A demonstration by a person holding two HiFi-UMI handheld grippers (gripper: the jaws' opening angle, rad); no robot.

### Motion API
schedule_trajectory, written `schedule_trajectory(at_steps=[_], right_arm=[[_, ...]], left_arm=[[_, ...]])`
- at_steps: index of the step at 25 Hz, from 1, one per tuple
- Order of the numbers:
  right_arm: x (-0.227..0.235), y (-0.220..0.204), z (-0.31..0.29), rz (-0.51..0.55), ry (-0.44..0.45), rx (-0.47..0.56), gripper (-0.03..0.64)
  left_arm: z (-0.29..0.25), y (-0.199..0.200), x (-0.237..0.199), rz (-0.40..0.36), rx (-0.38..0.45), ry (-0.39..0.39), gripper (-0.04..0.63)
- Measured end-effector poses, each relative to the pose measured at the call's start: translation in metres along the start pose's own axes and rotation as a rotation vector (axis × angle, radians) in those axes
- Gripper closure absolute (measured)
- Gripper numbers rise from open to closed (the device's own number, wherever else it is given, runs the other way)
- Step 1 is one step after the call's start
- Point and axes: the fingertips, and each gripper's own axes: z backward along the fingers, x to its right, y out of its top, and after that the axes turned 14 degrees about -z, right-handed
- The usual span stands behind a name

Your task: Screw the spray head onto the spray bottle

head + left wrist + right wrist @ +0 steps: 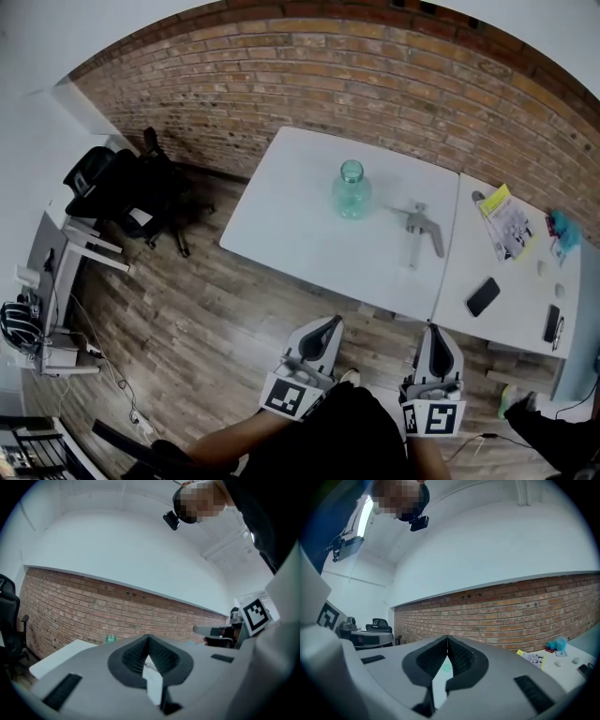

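Note:
A clear green-tinted spray bottle stands upright and uncapped near the middle of the white table. To its right the grey spray head lies flat on the tabletop. Both grippers hover over the floor short of the table's near edge. My left gripper is shut and holds nothing; my right gripper is likewise shut and empty. In the left gripper view the bottle's top peeks over the shut left gripper. In the right gripper view the shut right gripper hides the table ahead.
A second table adjoins on the right, carrying a leaflet, a blue object, and two phones. A black office chair and a desk stand at left. A brick wall runs behind.

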Motion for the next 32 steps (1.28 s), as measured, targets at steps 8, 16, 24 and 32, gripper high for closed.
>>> schedule_trajectory(at_steps=[8,16,24,32], right_arm=[[-0.01,0.004,-0.036,0.026,-0.029,-0.012,0.61],[-0.035,0.001,-0.073,0.049,-0.067,-0.01,0.609],[-0.049,-0.006,-0.097,0.054,-0.146,-0.005,0.609],[-0.049,-0.007,-0.104,0.053,-0.176,-0.02,0.609]], left_arm=[[-0.019,-0.001,-0.042,0.022,0.013,-0.006,0.601],[-0.036,-0.004,-0.087,0.043,0.022,-0.039,0.601],[-0.043,-0.008,-0.121,0.077,0.021,-0.097,0.601],[-0.049,-0.016,-0.129,0.105,0.007,-0.124,0.601]])
